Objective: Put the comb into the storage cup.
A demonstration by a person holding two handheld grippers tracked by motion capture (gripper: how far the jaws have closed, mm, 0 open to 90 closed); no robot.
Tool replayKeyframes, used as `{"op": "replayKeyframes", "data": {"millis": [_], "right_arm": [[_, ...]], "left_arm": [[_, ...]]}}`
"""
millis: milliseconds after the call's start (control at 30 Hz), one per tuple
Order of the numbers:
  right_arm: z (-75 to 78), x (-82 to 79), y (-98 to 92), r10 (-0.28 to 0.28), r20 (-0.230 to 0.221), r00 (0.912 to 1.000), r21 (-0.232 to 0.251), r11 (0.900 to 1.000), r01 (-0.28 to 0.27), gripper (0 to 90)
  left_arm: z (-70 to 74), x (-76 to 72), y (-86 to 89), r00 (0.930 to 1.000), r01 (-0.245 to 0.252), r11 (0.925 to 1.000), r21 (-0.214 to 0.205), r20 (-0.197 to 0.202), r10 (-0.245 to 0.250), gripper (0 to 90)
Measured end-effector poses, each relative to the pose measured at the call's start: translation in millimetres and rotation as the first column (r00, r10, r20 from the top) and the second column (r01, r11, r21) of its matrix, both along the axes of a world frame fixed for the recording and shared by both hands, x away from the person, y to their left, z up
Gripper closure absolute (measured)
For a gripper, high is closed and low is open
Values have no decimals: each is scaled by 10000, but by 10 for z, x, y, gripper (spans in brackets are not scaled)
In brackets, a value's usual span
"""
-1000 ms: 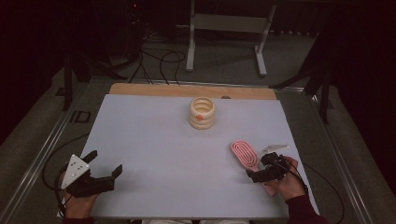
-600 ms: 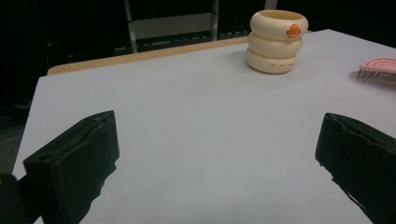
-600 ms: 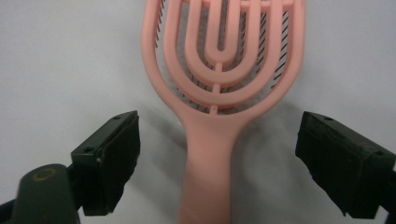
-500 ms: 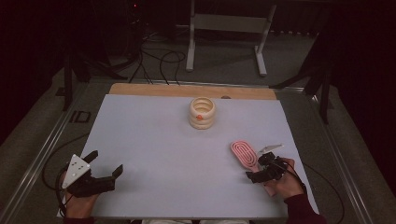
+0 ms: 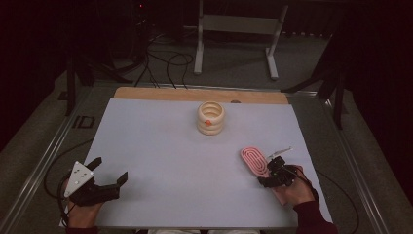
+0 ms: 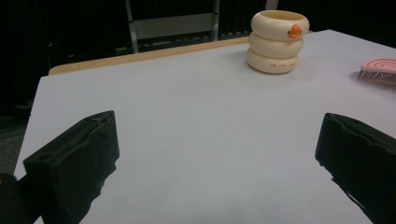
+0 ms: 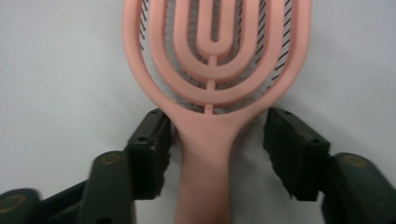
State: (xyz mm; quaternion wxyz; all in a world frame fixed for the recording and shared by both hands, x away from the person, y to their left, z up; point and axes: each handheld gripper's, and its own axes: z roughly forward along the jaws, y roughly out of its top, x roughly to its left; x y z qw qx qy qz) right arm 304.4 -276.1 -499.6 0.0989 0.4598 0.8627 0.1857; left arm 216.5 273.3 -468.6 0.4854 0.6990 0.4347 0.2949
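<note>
Pink plastic, a vented hairbrush (image 5: 254, 161) lies flat on the pale grey table (image 5: 160, 146) at the near right, its head pointing away from the person and its handle running back between the jaws of the right gripper (image 5: 275, 171); in the right gripper view the brush (image 7: 212, 79) fills the upper frame, bristles showing dark through its looped ribs, and the neck sits between the two black jaws, the one at the picture's left touching or all but touching the handle, the other standing clear of it with bare table between; those jaws have just been closing around the handle and are now at a middling width, not yet clamped; a hand (image 5: 292, 190) in a dark red sleeve holds that gripper low over the table; well apart at the near left, the left gripper (image 5: 109, 171) rests with its jaws spread wide and nothing between them; toward the far edge, near the middle, stands a cream stack of rings (image 5: 211, 118) with a small orange mark, seen also in the left gripper view (image 6: 279, 42).
</note>
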Motion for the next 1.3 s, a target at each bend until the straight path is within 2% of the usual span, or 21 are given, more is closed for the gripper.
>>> {"op": "replayKeyframes", "data": {"millis": [433,500,600,667,1300], "right_arm": [[7,-21,25,497,97,9987,-15,9988,-497,607],[11,-22,17,553,156,9983,23,9985,-554,675],[9,-24,14,600,174,9980,35,9982,-601,680],[-1,-34,-26,727,375,9967,246,9970,-736,695],[-6,-88,-73,555,1260,9905,629,9960,-639,699]], "left_arm": [[-5,2,-5,10000,-14,10000,-1,-25,14,2],[-6,2,-5,10000,-21,10000,-11,-28,21,2],[-7,3,0,10000,-32,10000,-5,-47,32,2],[-6,3,2,10000,-37,10000,4,-47,37,2],[-11,8,-2,9999,-86,10000,38,-104,87,2]]}}
